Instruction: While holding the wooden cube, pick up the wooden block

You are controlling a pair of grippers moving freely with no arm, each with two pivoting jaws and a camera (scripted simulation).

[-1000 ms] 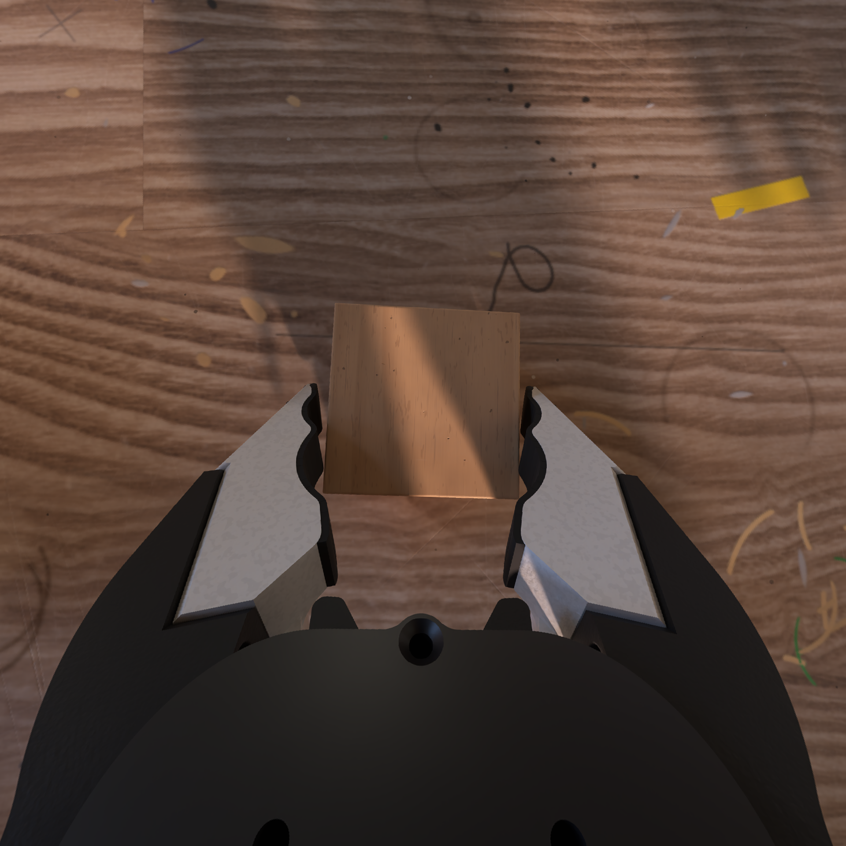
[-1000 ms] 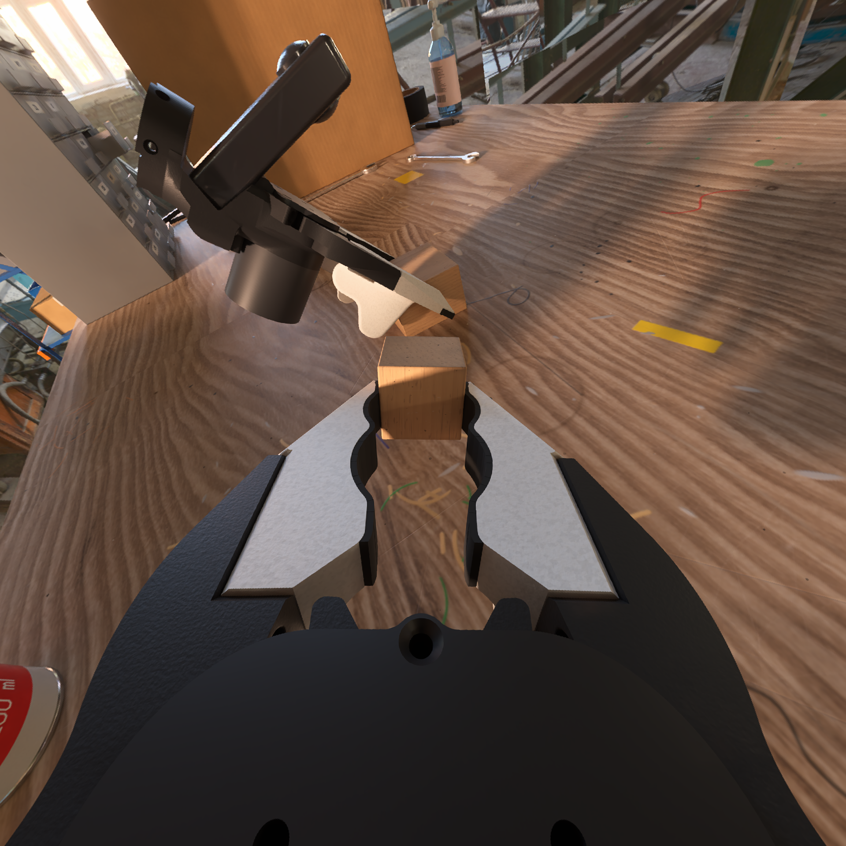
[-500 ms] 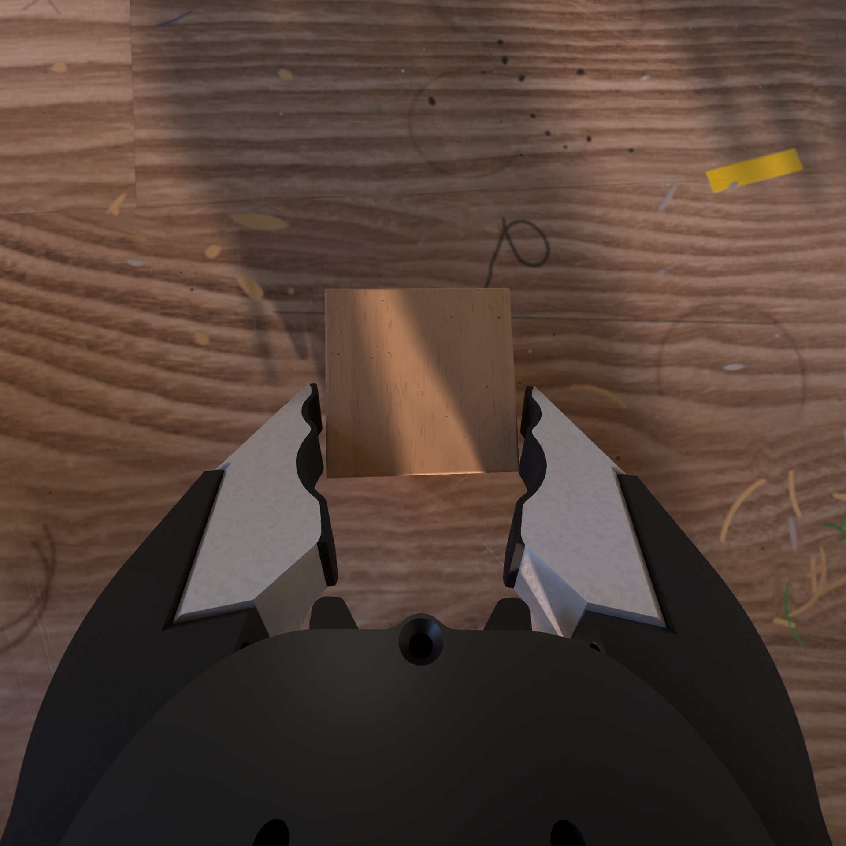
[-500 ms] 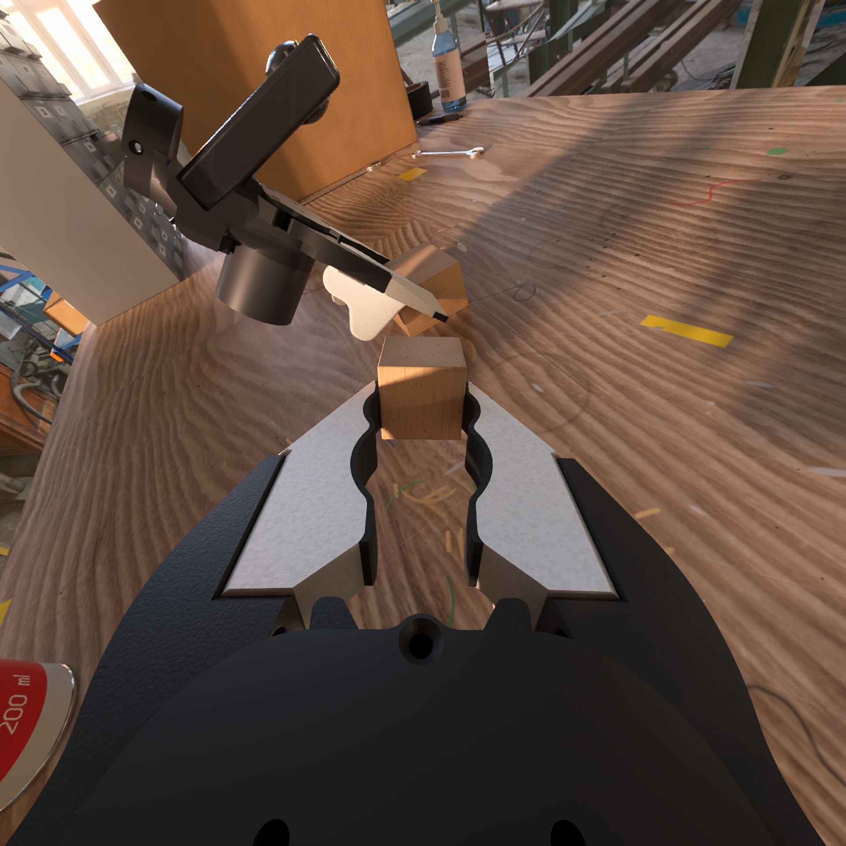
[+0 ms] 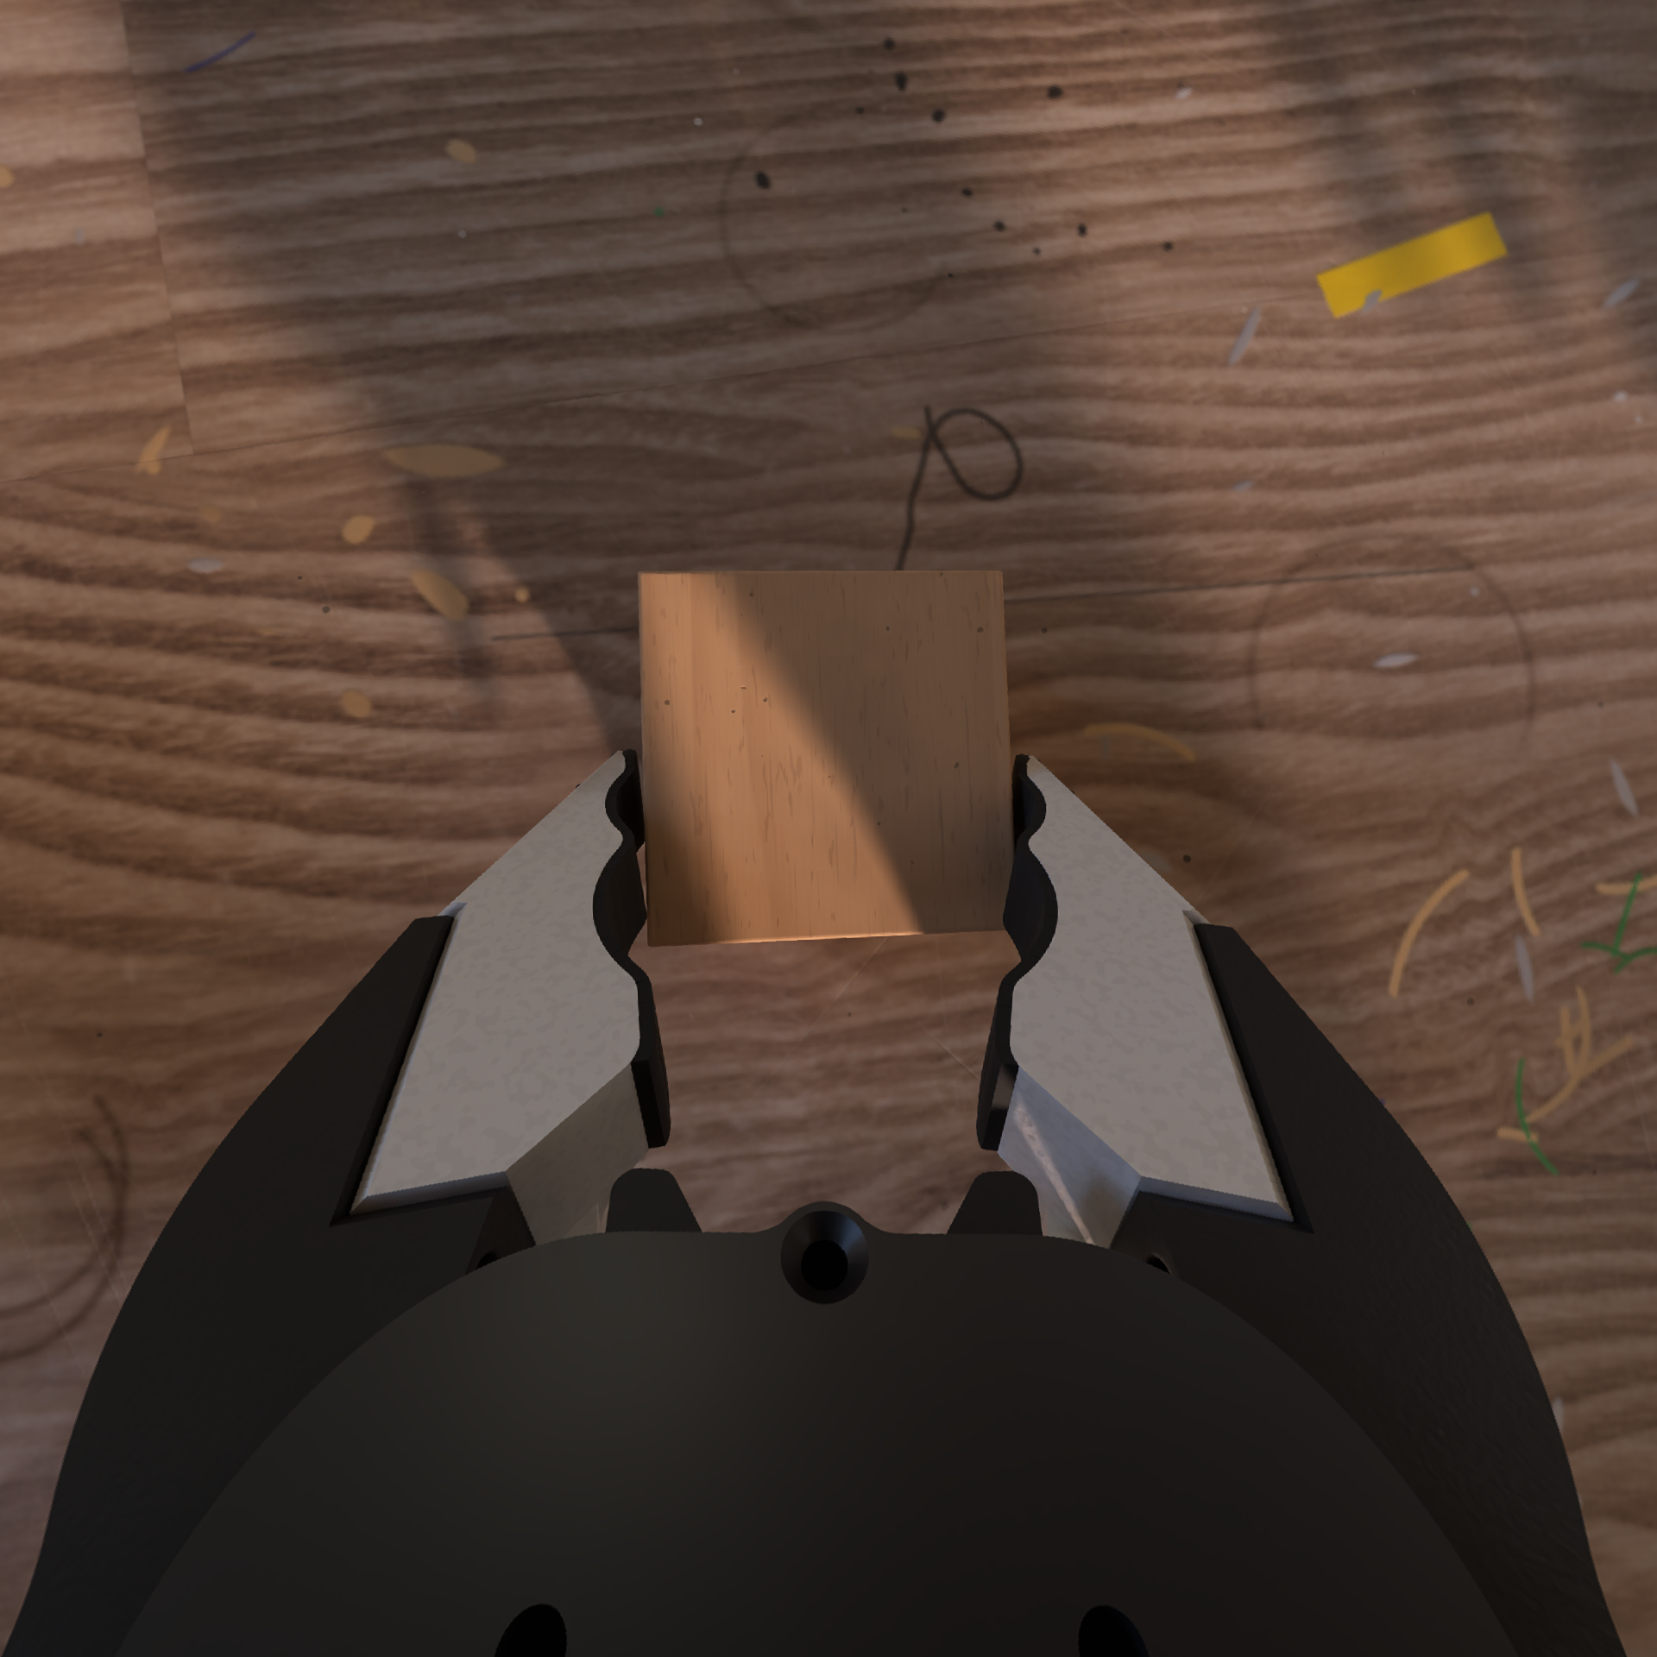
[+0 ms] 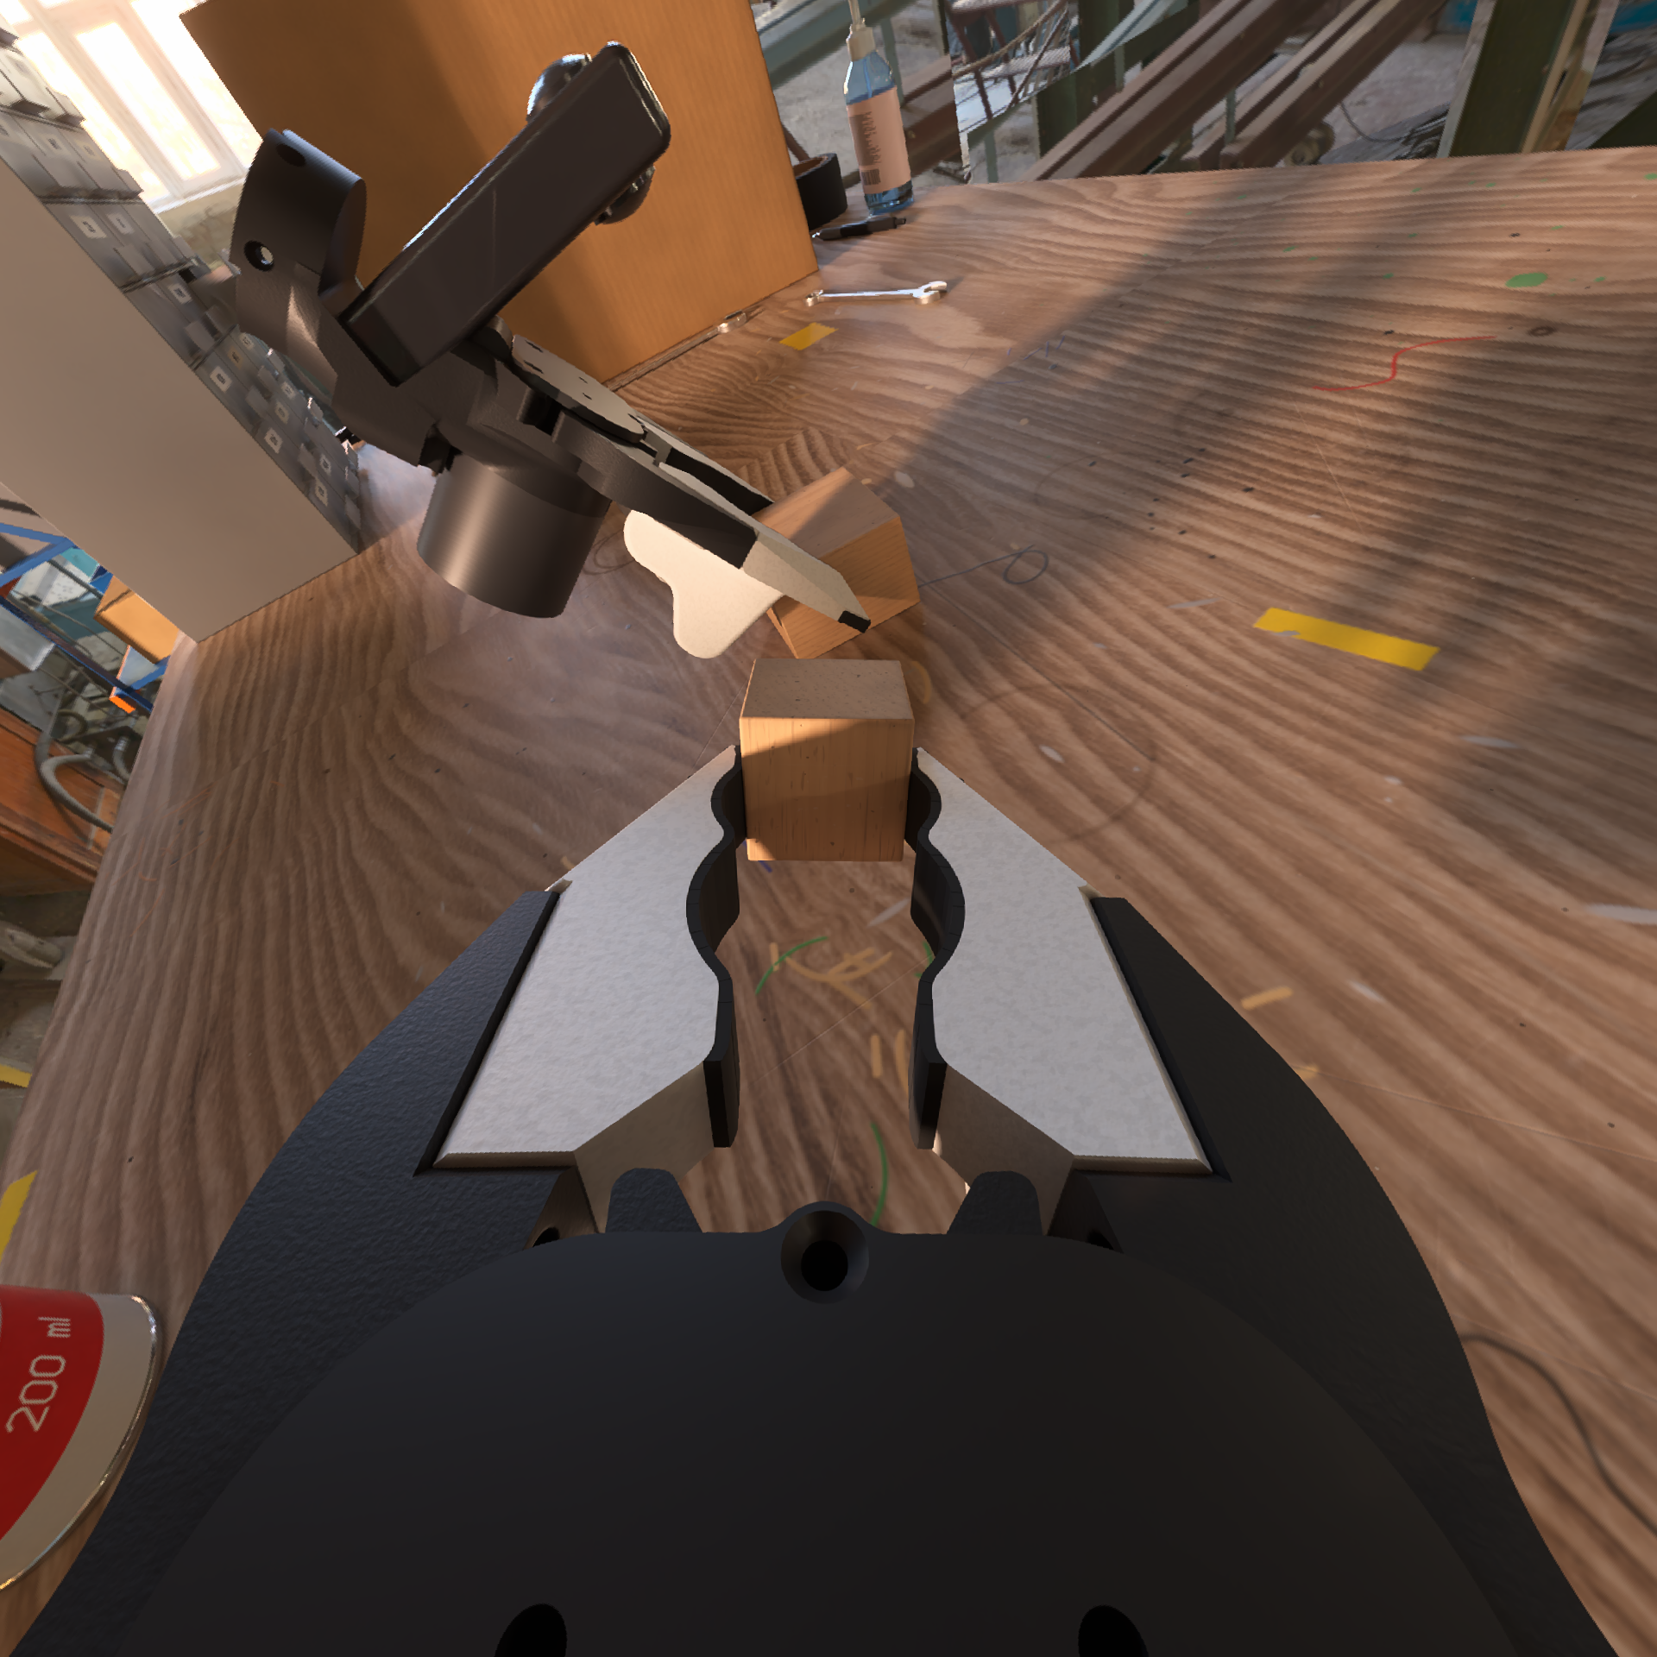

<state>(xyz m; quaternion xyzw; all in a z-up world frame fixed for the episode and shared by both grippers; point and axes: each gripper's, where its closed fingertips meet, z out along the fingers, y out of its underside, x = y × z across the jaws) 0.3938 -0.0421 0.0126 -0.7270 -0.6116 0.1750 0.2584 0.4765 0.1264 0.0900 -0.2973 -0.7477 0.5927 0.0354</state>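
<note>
In the left wrist view my left gripper [image 5: 825,771] looks straight down at the wooden block [image 5: 825,717]. Both fingertips press against the block's sides, so it is shut on the block. In the right wrist view my right gripper [image 6: 825,762] is shut on the small wooden cube [image 6: 825,708] and holds it above the wooden table [image 6: 1255,897]. Just beyond the cube, the left gripper [image 6: 807,601] slants down over the block [image 6: 852,538], which looks tilted; the fingers hide its underside.
A tall brown box [image 6: 538,134] and a white cabinet [image 6: 108,448] stand at the table's far left. A blue bottle [image 6: 874,117] and a wrench [image 6: 883,294] lie far back. Yellow tape [image 6: 1345,637] marks the table. A red and white can [image 6: 54,1435] is at my near left.
The left fingers have closed the small gaps onto the block. The table pattern slides away under the left gripper while the block stays between the fingers. The right gripper has drifted slightly with the cube.
</note>
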